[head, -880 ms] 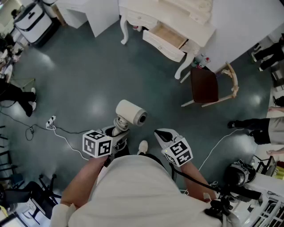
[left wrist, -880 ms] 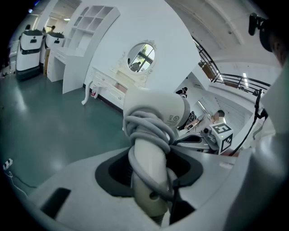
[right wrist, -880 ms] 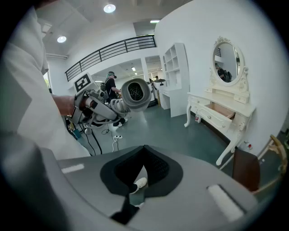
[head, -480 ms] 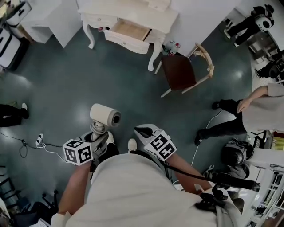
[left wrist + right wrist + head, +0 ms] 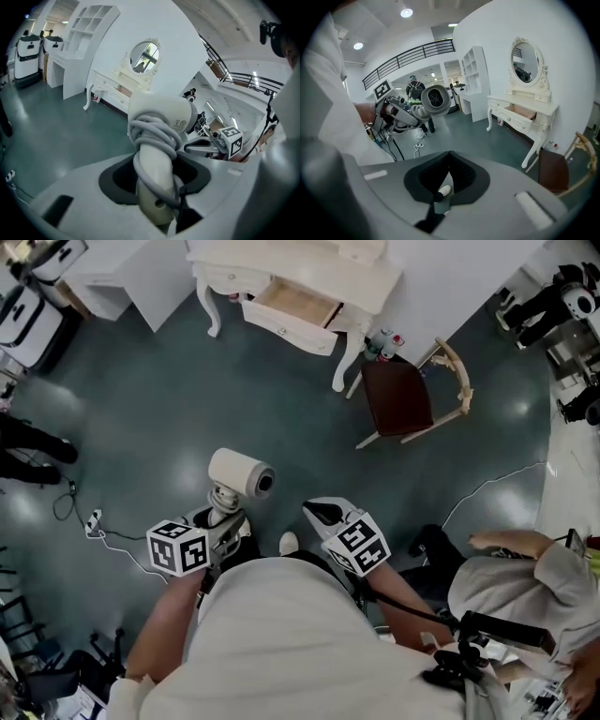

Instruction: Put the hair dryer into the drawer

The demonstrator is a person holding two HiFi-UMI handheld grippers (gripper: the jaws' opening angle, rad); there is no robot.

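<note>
The left tongs (image 5: 225, 517) still clamp the dryer (image 5: 241, 472) by its handle, the right tongs (image 5: 321, 513) closed and empty, and the open drawer (image 5: 298, 304) has swung to straight ahead, still well apart

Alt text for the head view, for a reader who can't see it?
Seen from above, the left hand-held gripper holds a white cylindrical hair dryer over a dark green floor. Ahead stands a cream dressing table with its drawer open.
</note>
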